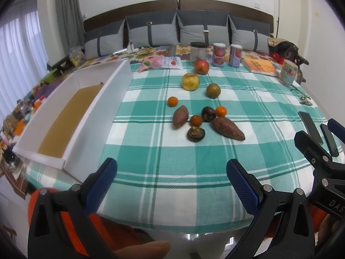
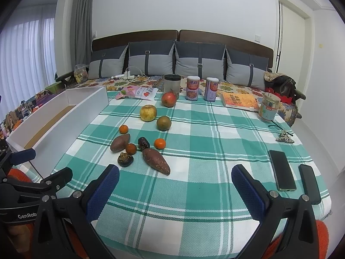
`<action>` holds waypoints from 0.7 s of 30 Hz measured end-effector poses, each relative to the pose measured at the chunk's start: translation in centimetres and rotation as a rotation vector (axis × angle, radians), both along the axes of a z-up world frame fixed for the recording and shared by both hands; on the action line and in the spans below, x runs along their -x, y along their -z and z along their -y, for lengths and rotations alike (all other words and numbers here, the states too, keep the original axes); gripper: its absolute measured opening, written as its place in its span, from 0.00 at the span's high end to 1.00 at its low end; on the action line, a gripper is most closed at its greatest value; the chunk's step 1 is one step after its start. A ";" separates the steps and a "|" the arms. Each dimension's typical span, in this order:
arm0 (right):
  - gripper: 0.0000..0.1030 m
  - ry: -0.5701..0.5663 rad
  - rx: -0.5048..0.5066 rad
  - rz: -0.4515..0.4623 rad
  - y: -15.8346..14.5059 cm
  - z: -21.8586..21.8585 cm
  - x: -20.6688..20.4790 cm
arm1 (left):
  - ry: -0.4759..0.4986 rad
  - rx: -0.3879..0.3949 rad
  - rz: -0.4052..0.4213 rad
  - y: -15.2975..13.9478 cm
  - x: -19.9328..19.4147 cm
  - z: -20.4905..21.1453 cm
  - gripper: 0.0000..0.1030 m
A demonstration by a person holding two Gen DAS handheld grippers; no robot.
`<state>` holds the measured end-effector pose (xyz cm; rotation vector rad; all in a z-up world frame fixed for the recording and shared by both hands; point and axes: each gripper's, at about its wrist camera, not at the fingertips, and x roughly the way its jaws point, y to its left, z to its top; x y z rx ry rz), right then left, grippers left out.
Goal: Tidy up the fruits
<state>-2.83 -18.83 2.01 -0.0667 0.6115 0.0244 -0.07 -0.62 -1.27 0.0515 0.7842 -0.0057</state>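
White tray (image 1: 103, 99) at left, brown floor bare, far end cut off by its wall. Fruits on checked cloth (image 2: 194, 183): red apple (image 2: 168, 99), yellow apple (image 2: 148, 113), 3 tangerines. Larger sweet potato (image 1: 228, 128) lying flat, tip toward near right. Left gripper (image 1: 171, 182) and right gripper (image 2: 175, 185): jaws wide, gripping nothing.

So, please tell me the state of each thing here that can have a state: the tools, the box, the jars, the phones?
Left tool: open, holding nothing.
Right tool: open, holding nothing.
White box: open-topped, no fruit visible inside.
Dark-lidded jar: upright, lid on.
Two cans: upright, capped.
Labelled jar: upright.
Two phones: flat, screens dark.
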 end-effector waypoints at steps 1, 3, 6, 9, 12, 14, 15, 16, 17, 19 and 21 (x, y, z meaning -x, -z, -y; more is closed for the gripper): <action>0.00 0.000 0.000 0.000 0.0 0.0 0.0 | 0.000 0.000 0.000 0.0 0.0 0.0 0.01; 0.00 0.000 -0.001 0.001 0.0 0.0 0.0 | 0.000 -0.001 0.001 0.0 0.0 0.0 0.01; 0.00 0.000 -0.001 0.001 0.0 0.0 0.0 | 0.000 0.000 0.000 0.0 0.0 0.0 0.01; 0.00 -0.002 -0.001 -0.001 0.1 -0.1 0.0 | 0.001 -0.001 -0.002 0.1 0.0 0.0 0.01; 0.00 -0.008 -0.006 -0.001 0.2 -0.2 0.0 | 0.002 0.001 -0.007 0.3 -0.1 -0.2 0.01; 0.00 -0.013 -0.008 -0.001 0.3 -0.3 0.0 | 0.003 0.002 -0.012 0.4 -0.2 -0.2 0.01; 0.00 -0.015 -0.009 -0.001 0.4 -0.3 -0.1 | 0.004 0.003 -0.015 0.5 -0.3 -0.2 0.01; 0.00 -0.016 -0.011 -0.001 0.5 -0.2 -0.1 | 0.005 0.004 -0.021 0.7 -0.5 -0.3 0.01; 0.00 -0.017 -0.012 -0.002 0.6 -0.2 -0.1 | 0.004 0.004 -0.025 0.8 -0.6 -0.3 0.01; 0.00 -0.018 -0.017 -0.006 1.0 0.0 -0.4 | -0.001 0.014 -0.043 1.3 -1.1 -0.6 0.01; 0.00 -0.017 -0.023 -0.013 1.4 0.2 -0.7 | -0.008 0.024 -0.059 1.8 -1.7 -0.9 0.01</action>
